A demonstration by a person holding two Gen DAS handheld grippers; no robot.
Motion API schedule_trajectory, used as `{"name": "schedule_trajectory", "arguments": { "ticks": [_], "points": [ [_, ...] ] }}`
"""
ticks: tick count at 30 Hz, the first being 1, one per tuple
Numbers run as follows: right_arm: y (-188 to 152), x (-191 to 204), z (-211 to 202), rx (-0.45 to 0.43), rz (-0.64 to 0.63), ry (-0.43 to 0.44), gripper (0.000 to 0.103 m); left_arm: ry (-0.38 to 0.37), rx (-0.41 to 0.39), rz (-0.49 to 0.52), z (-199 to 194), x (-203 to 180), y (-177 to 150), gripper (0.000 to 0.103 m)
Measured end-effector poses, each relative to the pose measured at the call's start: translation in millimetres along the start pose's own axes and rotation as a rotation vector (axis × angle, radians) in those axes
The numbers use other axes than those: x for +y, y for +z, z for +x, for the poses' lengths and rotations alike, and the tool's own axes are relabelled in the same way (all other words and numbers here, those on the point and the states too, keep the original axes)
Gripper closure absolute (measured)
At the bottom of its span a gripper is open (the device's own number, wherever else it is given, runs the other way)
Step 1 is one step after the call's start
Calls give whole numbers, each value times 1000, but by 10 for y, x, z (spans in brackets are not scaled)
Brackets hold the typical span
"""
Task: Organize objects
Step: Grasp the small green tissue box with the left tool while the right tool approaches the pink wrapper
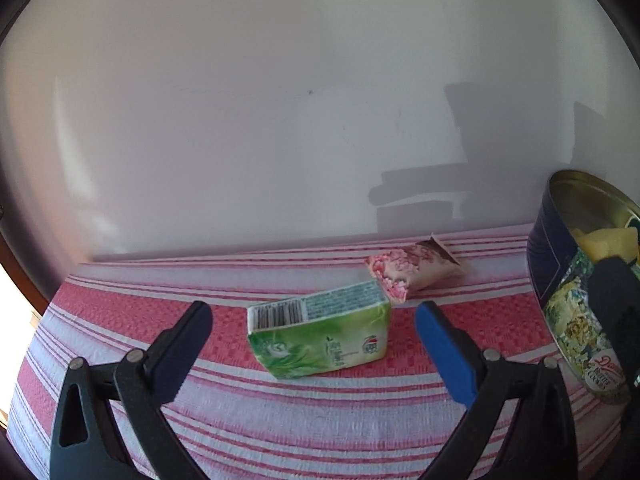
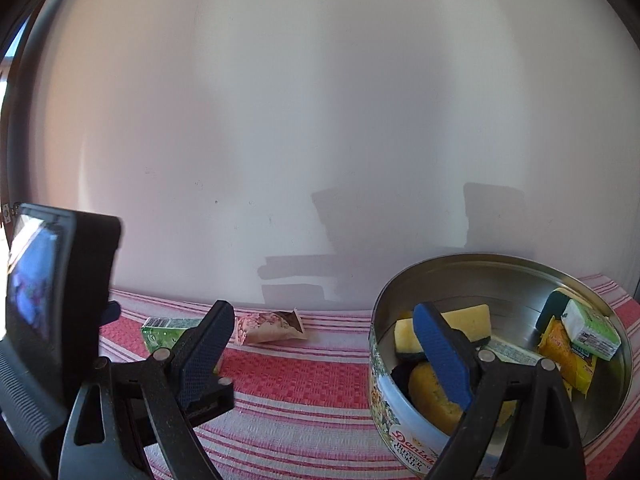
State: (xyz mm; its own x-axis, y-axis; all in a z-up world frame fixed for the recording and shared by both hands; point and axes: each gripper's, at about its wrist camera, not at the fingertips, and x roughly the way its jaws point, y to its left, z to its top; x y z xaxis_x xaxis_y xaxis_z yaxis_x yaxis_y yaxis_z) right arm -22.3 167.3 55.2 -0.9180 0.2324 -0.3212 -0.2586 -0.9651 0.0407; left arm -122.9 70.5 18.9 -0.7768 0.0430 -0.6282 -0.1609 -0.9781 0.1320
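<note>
A green tissue pack (image 1: 320, 330) lies on the striped cloth, between the open fingers of my left gripper (image 1: 314, 312), which is empty. A pink snack wrapper (image 1: 412, 270) lies just behind it. The round cookie tin (image 1: 576, 280) stands at the right. In the right wrist view my right gripper (image 2: 324, 316) is open and empty, its right finger over the tin (image 2: 384, 364). The tin holds yellow sponges (image 2: 472, 322), a yellow packet (image 2: 560, 348) and a green-white tissue pack (image 2: 590, 326). The green pack (image 2: 168, 330) and wrapper (image 2: 272, 326) show at left.
The red and white striped cloth (image 1: 280, 420) covers the table up to a plain white wall (image 1: 280, 120). The left gripper's body (image 2: 48, 300) fills the left edge of the right wrist view.
</note>
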Motion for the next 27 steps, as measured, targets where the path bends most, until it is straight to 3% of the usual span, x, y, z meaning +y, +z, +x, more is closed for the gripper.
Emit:
{"name": "schedule_trajectory", "arguments": {
  "ticks": [4,5,7,8,13,21,24,27],
  "points": [
    [-14,-7,103,22,12,12,10,-22,131,-118,312,185,33,1],
    [-19,-8,117,26,14,12,10,-39,165,-151,390,241,26,5],
    [-24,-6,132,31,14,13,10,-70,210,-200,489,328,-3,28],
    [-21,-3,124,31,12,12,10,-86,218,-228,513,377,-17,30],
    [-23,65,136,37,-22,16,10,-99,164,-316,427,529,-66,31],
    [48,350,472,93,-41,82,10,119,-23,-267,-17,852,-176,31],
    [78,551,678,133,-76,110,10,162,-10,-253,47,950,-210,31],
    [85,665,952,222,-94,123,10,116,61,-302,166,1044,-258,31]
  ]
}}
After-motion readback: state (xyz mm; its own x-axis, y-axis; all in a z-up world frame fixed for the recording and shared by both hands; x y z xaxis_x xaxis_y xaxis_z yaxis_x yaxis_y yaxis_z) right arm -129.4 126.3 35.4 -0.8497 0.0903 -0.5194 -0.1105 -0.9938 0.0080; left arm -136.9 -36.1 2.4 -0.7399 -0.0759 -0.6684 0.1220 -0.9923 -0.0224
